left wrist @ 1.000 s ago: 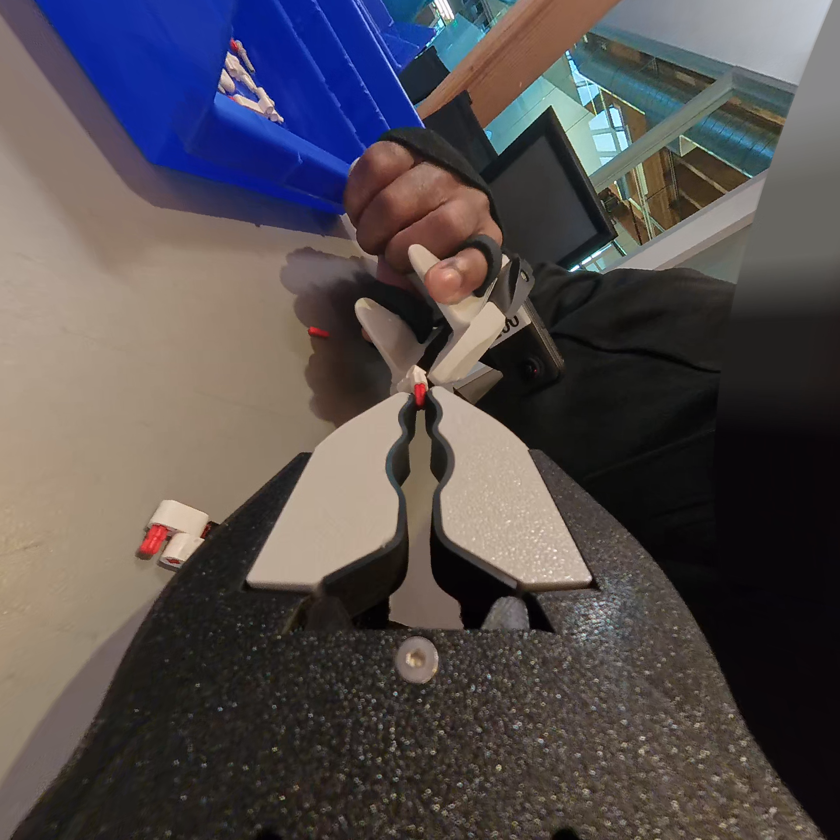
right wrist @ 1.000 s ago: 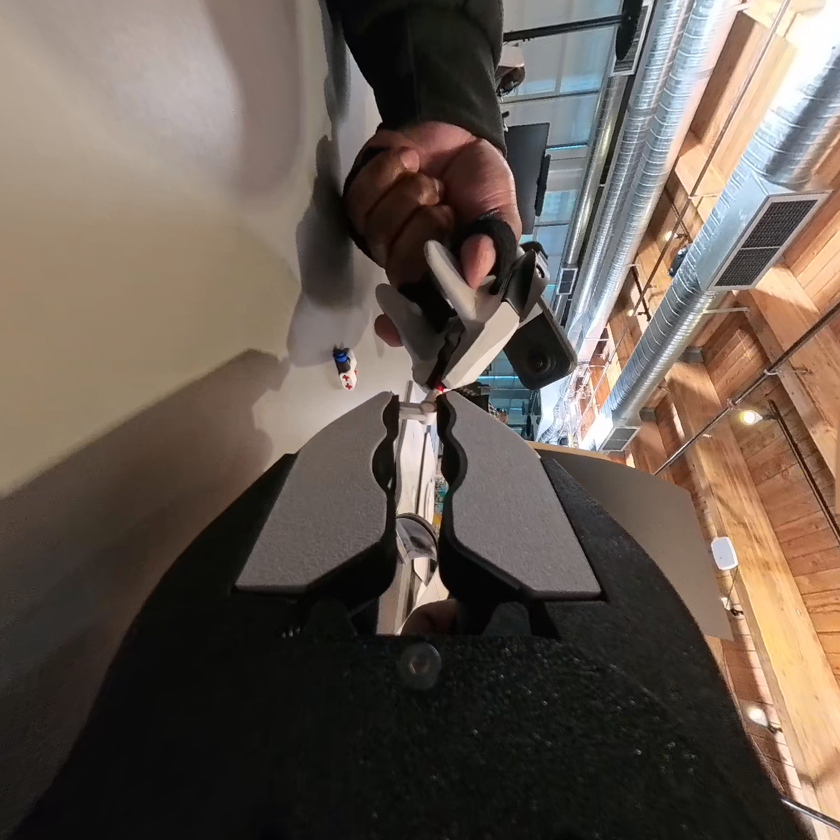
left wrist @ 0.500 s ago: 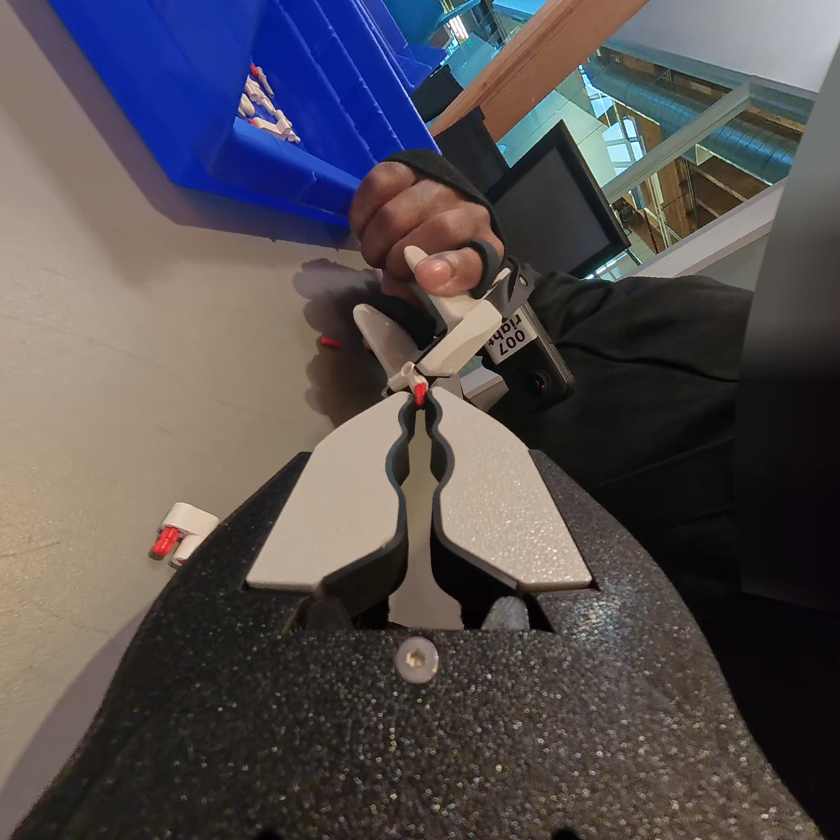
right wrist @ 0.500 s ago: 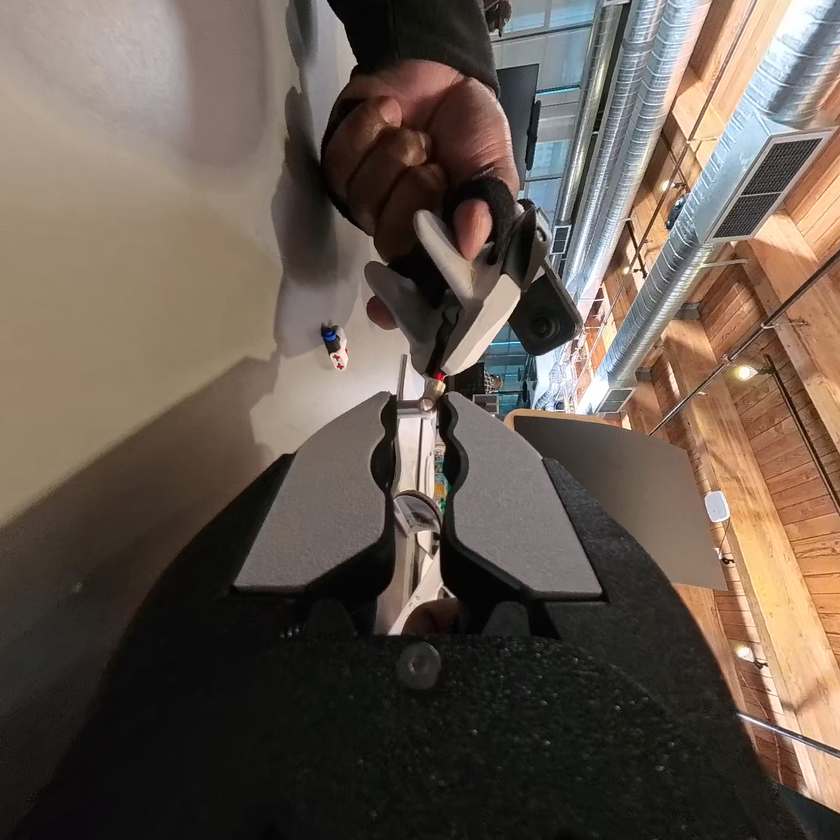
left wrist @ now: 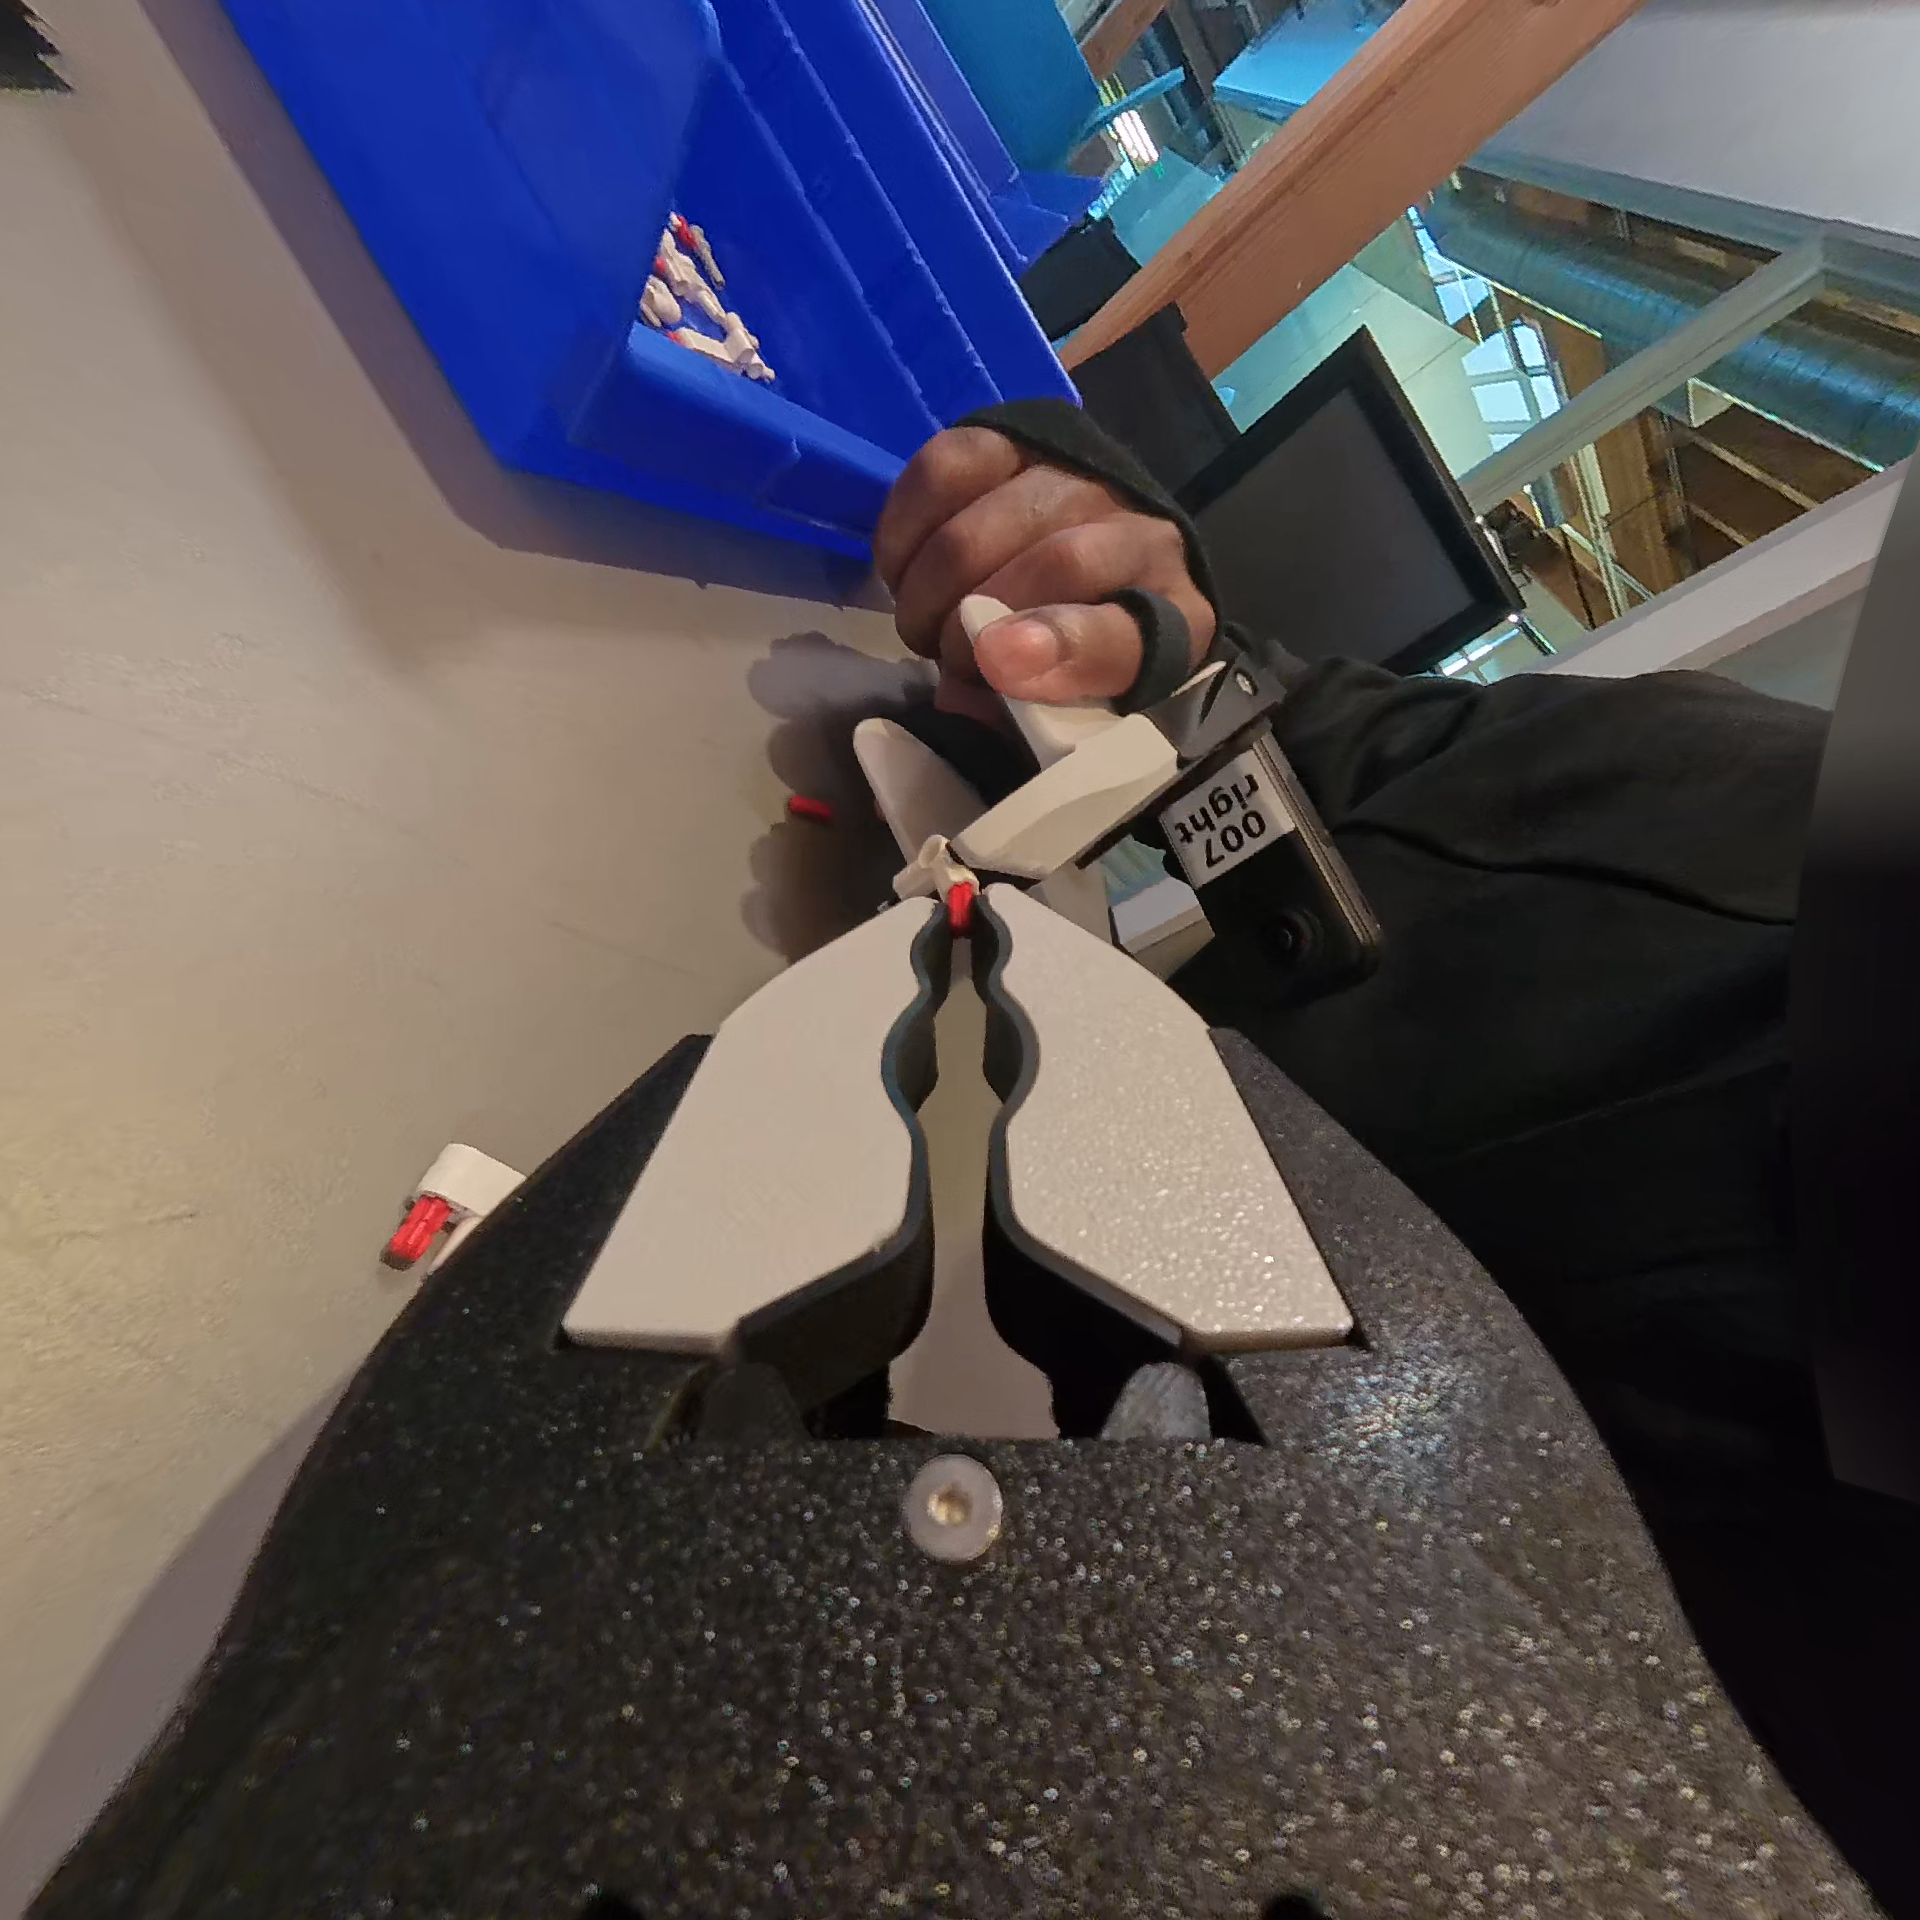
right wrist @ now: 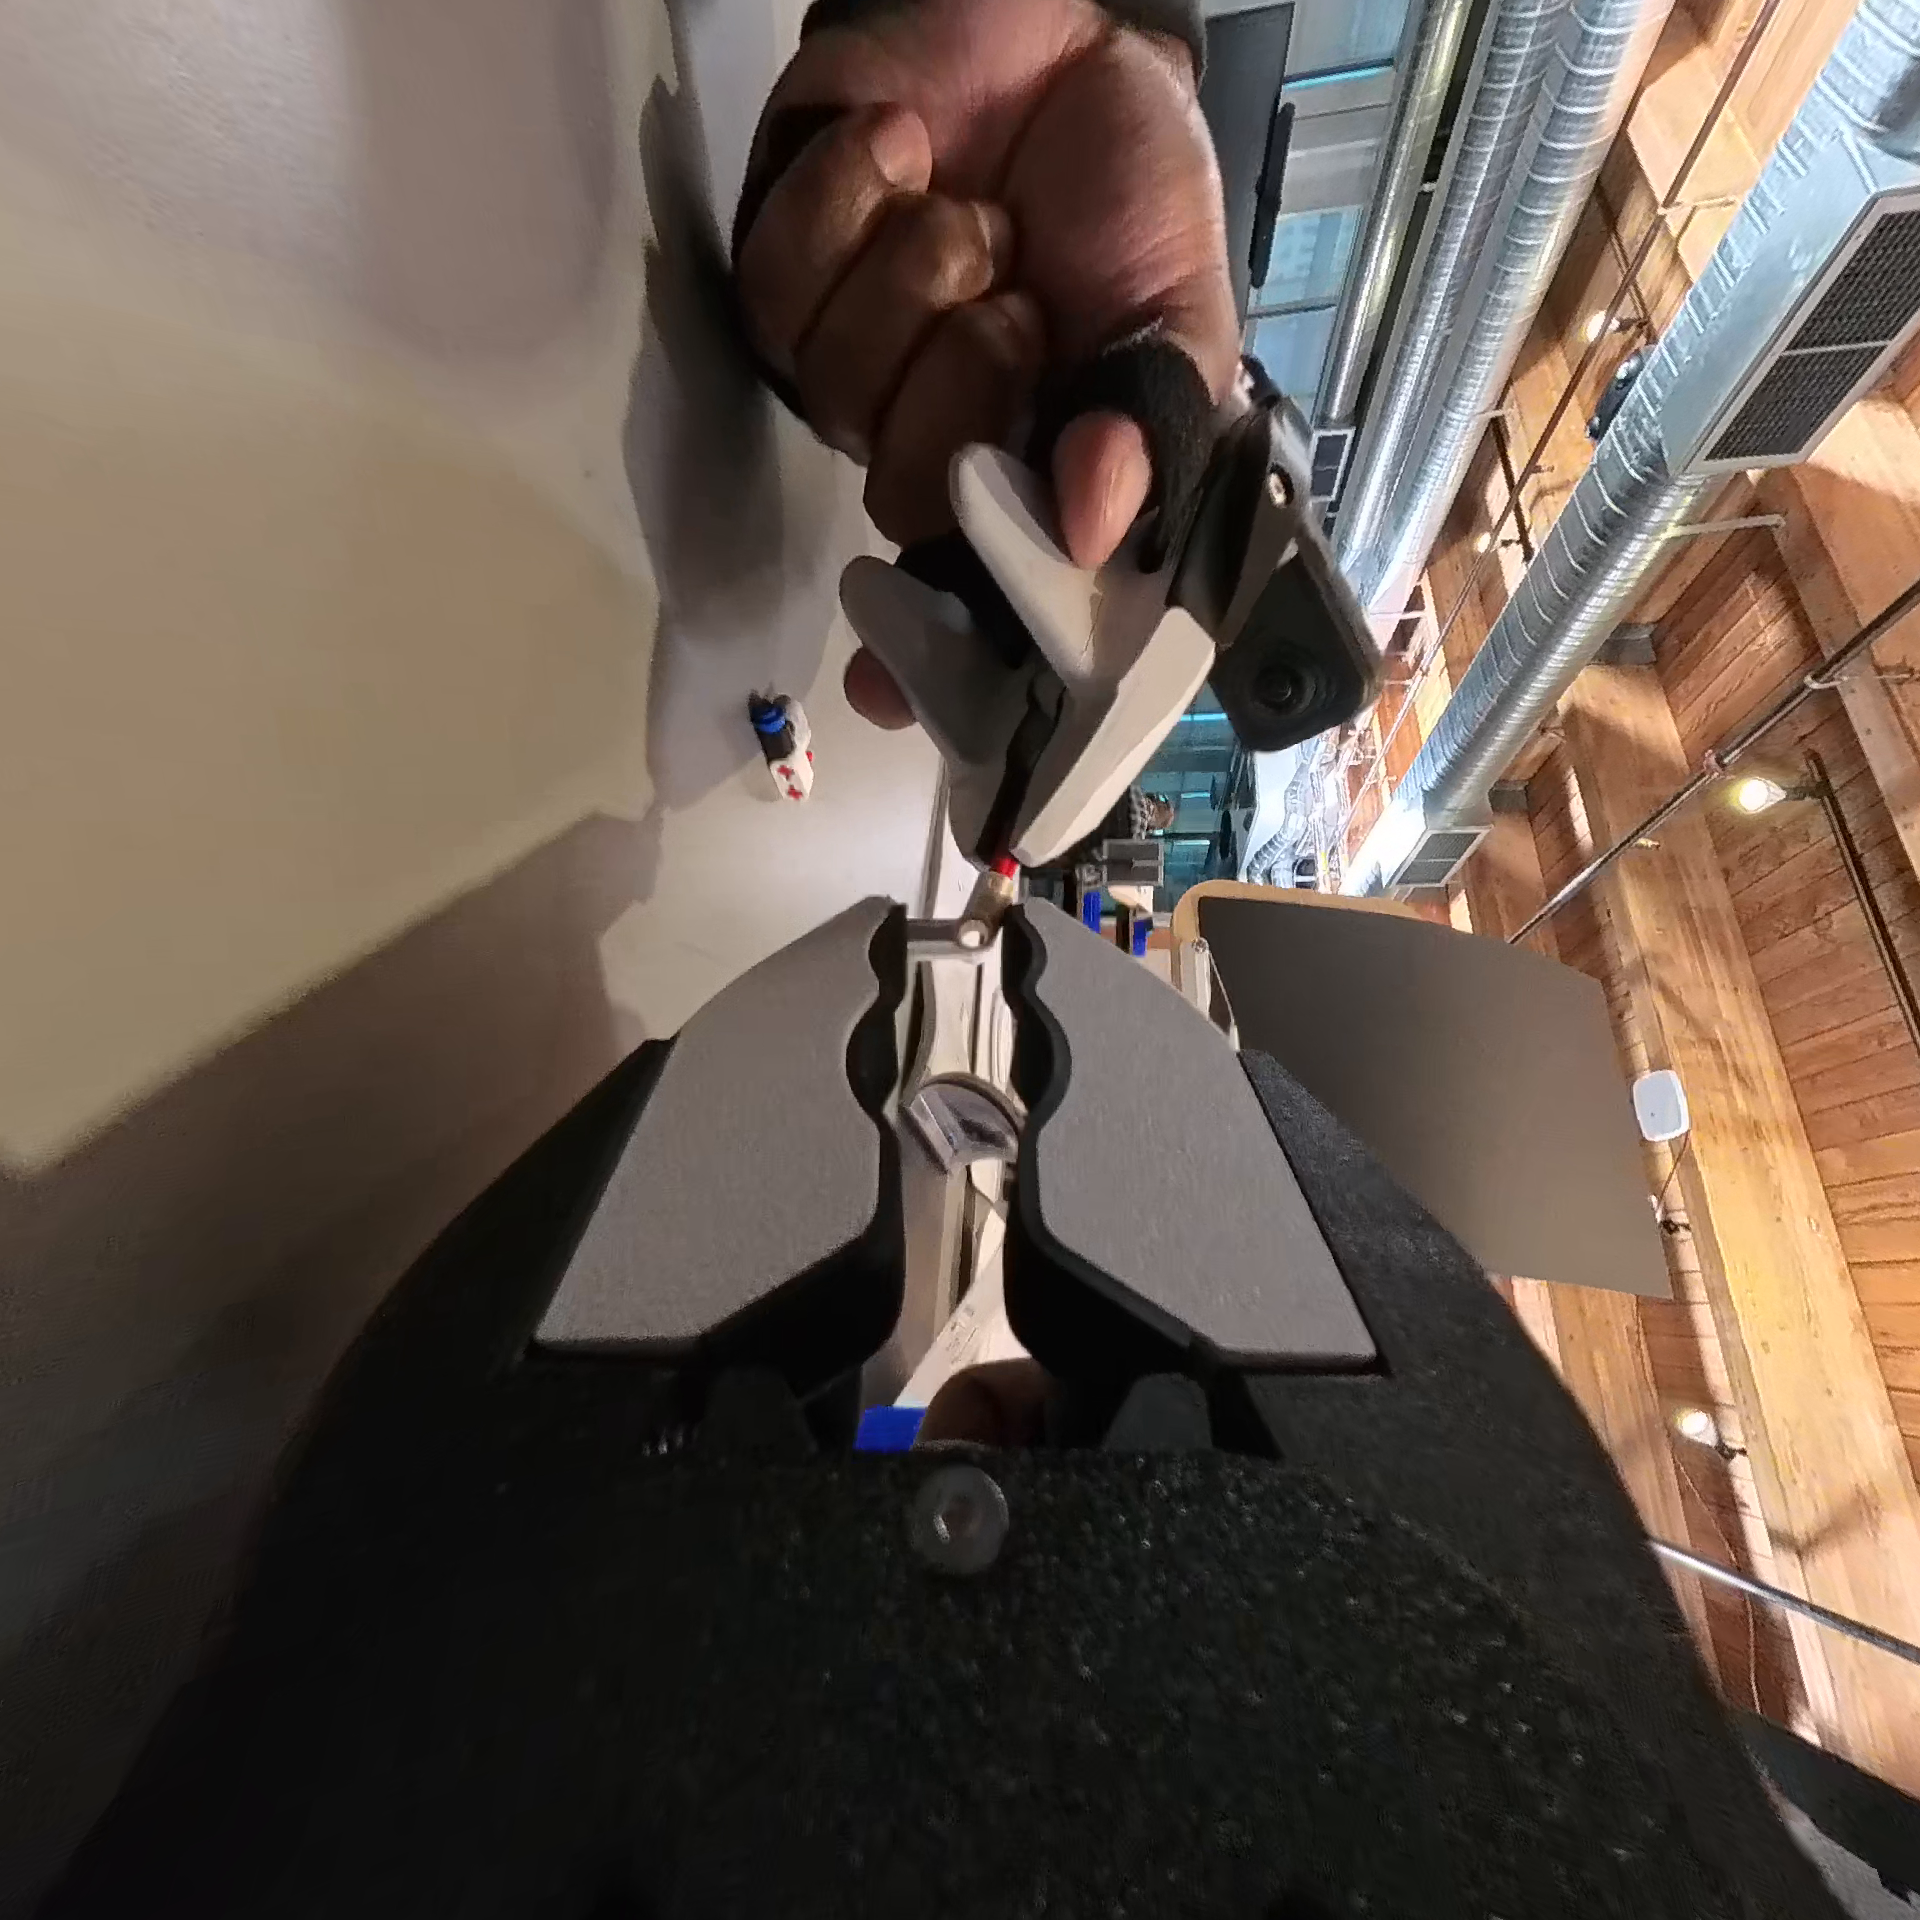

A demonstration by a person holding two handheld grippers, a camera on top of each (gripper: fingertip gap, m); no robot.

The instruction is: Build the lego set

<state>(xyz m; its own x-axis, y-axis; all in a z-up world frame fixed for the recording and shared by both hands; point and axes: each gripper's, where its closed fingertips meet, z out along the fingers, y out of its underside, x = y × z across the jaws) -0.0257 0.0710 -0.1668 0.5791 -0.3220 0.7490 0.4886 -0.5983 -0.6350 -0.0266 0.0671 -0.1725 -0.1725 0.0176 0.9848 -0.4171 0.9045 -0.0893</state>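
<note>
In the left wrist view my left gripper (left wrist: 958,916) is shut on a small red pin (left wrist: 960,906), pinched at the very fingertips. The pin's far end meets a small white connector piece (left wrist: 925,864), which the right gripper (left wrist: 951,854) holds just beyond. In the right wrist view my right gripper (right wrist: 948,927) is shut on that white connector piece (right wrist: 935,935), which lies crosswise between the pads. The left gripper (right wrist: 1006,854) comes down from above, and its red pin (right wrist: 1004,864) enters the piece's right end. A hand holds each gripper.
A blue bin (left wrist: 540,260) holding white and red parts (left wrist: 696,312) stands on the pale table (left wrist: 260,831). A loose red pin (left wrist: 808,807) and a white piece with a red pin (left wrist: 447,1210) lie on the table. Another white piece with a blue end (right wrist: 781,750) lies farther off. The tips of both grippers are at nearly the same place.
Both grippers kept their grasps and stayed tip to tip. The right gripper tilted flatter in the left wrist view, and the left gripper rose and came closer in the right wrist view.
</note>
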